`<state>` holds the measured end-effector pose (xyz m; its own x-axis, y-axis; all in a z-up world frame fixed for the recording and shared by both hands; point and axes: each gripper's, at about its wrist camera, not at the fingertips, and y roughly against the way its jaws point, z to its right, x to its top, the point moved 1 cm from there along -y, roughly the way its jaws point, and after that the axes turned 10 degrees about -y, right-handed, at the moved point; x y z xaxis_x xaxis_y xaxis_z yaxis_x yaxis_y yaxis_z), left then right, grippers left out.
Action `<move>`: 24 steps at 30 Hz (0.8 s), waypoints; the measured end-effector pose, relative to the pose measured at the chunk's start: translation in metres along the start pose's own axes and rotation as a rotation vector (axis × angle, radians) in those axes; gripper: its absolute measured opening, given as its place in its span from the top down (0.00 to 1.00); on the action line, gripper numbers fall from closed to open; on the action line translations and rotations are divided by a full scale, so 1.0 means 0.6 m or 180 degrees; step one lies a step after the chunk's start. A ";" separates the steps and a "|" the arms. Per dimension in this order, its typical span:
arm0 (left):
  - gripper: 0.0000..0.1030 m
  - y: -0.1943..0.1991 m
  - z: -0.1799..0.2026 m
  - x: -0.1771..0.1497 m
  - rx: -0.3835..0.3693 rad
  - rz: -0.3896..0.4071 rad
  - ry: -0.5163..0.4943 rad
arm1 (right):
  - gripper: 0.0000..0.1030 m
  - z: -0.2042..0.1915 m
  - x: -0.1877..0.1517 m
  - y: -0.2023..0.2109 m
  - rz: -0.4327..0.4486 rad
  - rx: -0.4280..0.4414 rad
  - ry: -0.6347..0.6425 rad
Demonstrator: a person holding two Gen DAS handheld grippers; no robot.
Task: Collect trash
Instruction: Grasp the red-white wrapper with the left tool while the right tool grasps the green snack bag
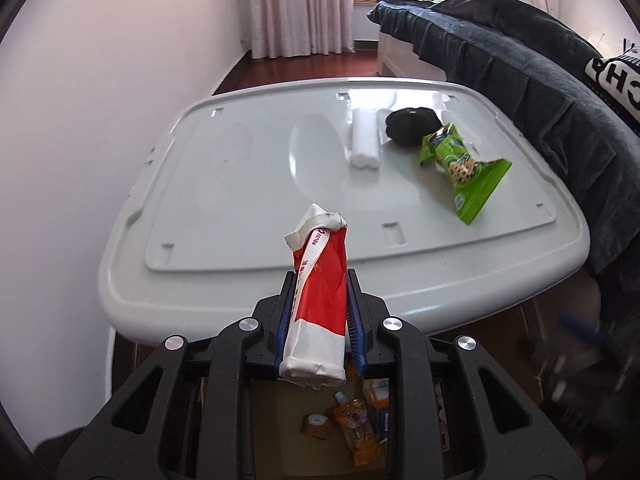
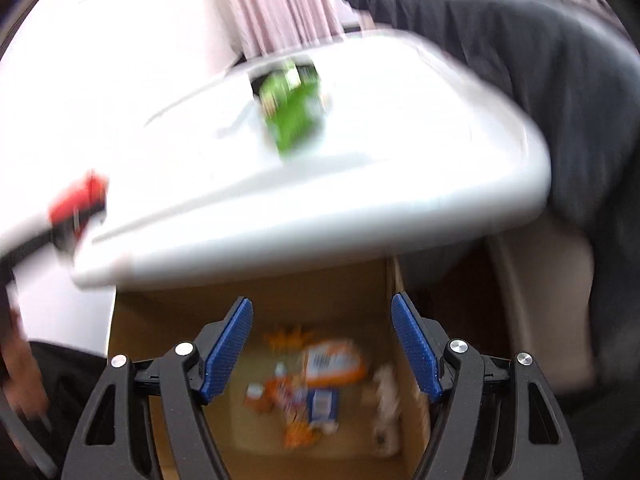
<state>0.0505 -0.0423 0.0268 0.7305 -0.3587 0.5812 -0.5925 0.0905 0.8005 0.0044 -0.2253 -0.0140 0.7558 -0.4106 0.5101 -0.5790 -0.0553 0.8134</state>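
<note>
My left gripper [image 1: 320,276] is shut on a crumpled red and white wrapper [image 1: 320,280] and holds it above the near edge of the white plastic lid [image 1: 240,184]. On the lid lie a green snack bag [image 1: 464,168], a black lump [image 1: 412,126] and a white roll [image 1: 365,142]. My right gripper [image 2: 322,312] is open and empty above a cardboard box [image 2: 168,320] that holds several orange and white wrappers [image 2: 320,376]. The right wrist view is blurred; the green bag [image 2: 294,110] and the red wrapper [image 2: 80,196] show in it.
A dark blanket [image 1: 520,68] covers a bed right of the lid. A white wall is on the left, pink curtains [image 1: 300,4] at the back. The box with trash [image 1: 356,428] sits on the floor below the lid's near edge.
</note>
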 end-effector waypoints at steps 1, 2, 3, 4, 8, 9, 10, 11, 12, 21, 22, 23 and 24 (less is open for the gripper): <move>0.78 0.001 -0.003 -0.007 -0.0013 0.0011 0.0010 | 0.28 -0.008 0.023 0.001 0.0065 -0.0011 0.0057; 0.78 -0.001 -0.004 -0.012 -0.0008 0.0027 0.0019 | 0.27 -0.016 0.050 0.001 0.0147 -0.0032 0.0107; 0.78 -0.004 -0.006 -0.014 0.0006 0.0037 0.0025 | 0.24 -0.024 0.074 -0.001 0.0207 -0.0048 0.0146; 0.78 -0.006 -0.009 -0.016 -0.0007 0.0034 0.0038 | 0.22 -0.033 0.101 -0.008 0.0241 -0.0071 0.0187; 0.78 -0.020 -0.020 -0.015 -0.0094 -0.0038 0.0185 | 0.22 -0.056 0.173 -0.050 0.0218 -0.0149 0.0201; 0.78 -0.022 -0.023 -0.014 -0.0112 -0.0047 0.0219 | 0.22 -0.058 0.185 -0.061 0.0186 -0.0147 0.0179; 0.77 -0.023 -0.027 -0.013 -0.0132 -0.0058 0.0250 | 0.22 -0.061 0.199 -0.078 0.0135 -0.0158 0.0137; 0.77 -0.024 -0.029 -0.012 -0.0147 -0.0059 0.0277 | 0.22 -0.058 0.211 -0.088 0.0101 -0.0173 0.0116; 0.77 -0.024 -0.032 -0.011 -0.0158 -0.0050 0.0307 | 0.22 -0.061 0.216 -0.102 0.0071 -0.0191 0.0107; 0.77 -0.028 -0.034 -0.005 -0.0148 -0.0032 0.0341 | 0.20 -0.085 0.258 -0.197 -0.0123 -0.0387 0.0261; 0.77 -0.028 -0.034 -0.004 -0.0155 -0.0040 0.0341 | 0.19 -0.085 0.261 -0.204 -0.0139 -0.0391 0.0267; 0.77 -0.029 -0.034 -0.004 -0.0154 -0.0044 0.0345 | 0.19 -0.085 0.265 -0.212 -0.0149 -0.0400 0.0275; 0.77 -0.030 -0.034 -0.004 -0.0154 -0.0047 0.0345 | 0.18 -0.084 0.263 -0.215 -0.0152 -0.0417 0.0284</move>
<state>0.0664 -0.0244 0.0138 0.7731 -0.2578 0.5796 -0.5662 0.1315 0.8137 0.2140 -0.2373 -0.0246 0.8089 -0.3277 0.4881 -0.5015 0.0487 0.8638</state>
